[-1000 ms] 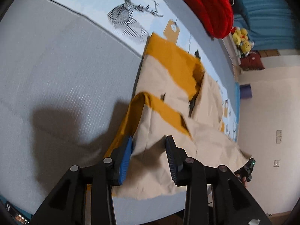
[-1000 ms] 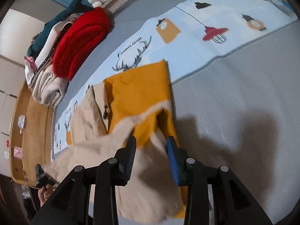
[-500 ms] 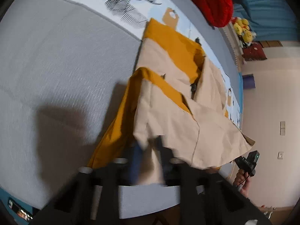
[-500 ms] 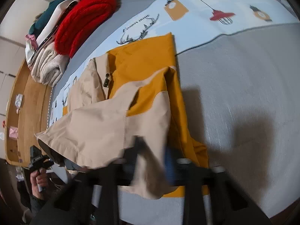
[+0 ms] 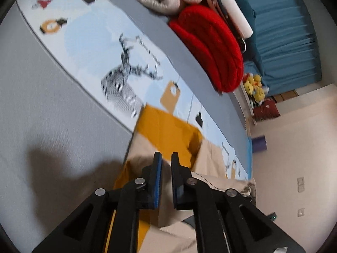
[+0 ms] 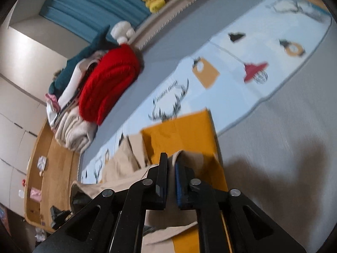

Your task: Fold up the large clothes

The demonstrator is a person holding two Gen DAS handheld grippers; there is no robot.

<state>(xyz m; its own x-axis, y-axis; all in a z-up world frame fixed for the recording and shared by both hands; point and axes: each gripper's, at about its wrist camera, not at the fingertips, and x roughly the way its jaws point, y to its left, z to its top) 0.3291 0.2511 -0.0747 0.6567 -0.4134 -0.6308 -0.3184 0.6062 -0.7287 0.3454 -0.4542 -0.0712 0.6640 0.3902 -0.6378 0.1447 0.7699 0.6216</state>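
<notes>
Beige-and-mustard fabric jacket (image 5: 168,135) lies on the grey bed cover (image 5: 52,105), far end on a pale-blue printed sheet (image 5: 88,48). My left gripper (image 5: 166,179) pinches a beige fold; my right gripper (image 6: 171,177) pinches the hem too, both jaws having just eased slightly apart. Red knitted bundle (image 6: 109,80) sits well beyond.

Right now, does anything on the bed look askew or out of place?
Nothing looks spilled or damaged. The mustard and beige garment is bunched and uneven, its near edge pinched and lifted off the grey bedspread by the left gripper and the right gripper, as expected mid-fold.
</notes>
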